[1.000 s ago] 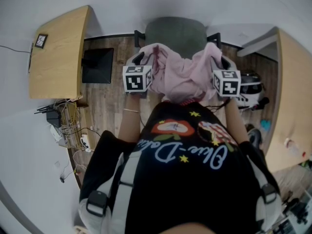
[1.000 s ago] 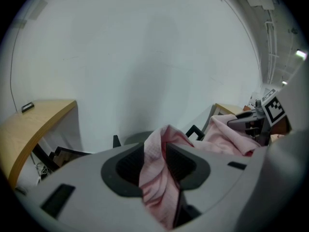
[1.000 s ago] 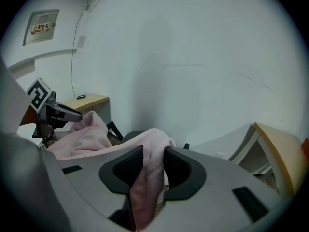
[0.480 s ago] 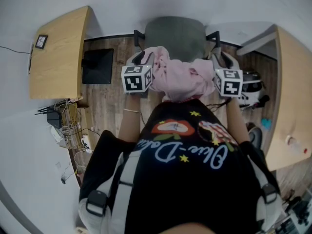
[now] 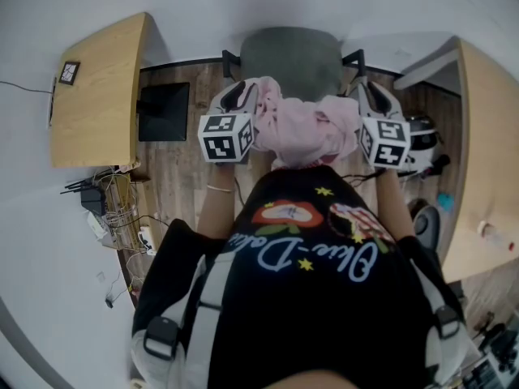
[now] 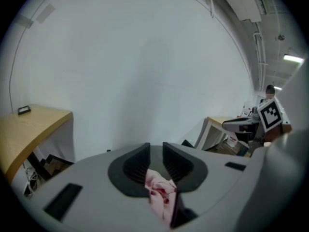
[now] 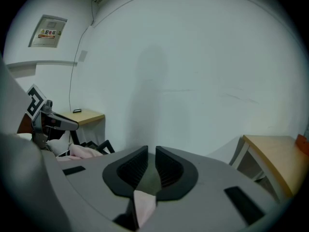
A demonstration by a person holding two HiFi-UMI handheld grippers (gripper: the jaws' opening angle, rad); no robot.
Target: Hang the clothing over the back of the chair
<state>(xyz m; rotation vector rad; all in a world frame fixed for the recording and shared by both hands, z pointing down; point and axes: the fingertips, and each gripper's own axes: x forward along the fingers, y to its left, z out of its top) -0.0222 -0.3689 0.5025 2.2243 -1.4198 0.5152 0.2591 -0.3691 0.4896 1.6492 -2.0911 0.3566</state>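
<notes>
A pink garment (image 5: 304,128) hangs bunched between my two grippers, in front of the grey-green chair (image 5: 293,53). My left gripper (image 5: 240,96) holds its left end and my right gripper (image 5: 366,96) its right end. In the left gripper view the jaws (image 6: 155,149) stand close together with pink cloth (image 6: 159,190) pinched at their base. The right gripper (image 7: 151,151) shows the same, with a fold of the cloth (image 7: 144,202) caught low between its jaws. Both pairs of jaws have just been closing on the cloth.
A wooden desk (image 5: 97,87) stands at the left with a black box (image 5: 162,109) on the floor beside it. Another wooden desk (image 5: 486,160) is at the right, with a white helmet-like thing (image 5: 422,140) near it. Cables (image 5: 113,209) lie at lower left. A white wall is ahead.
Both grippers have moved up the picture toward the chair. The garment, spread wider before, now hangs more bunched between them.
</notes>
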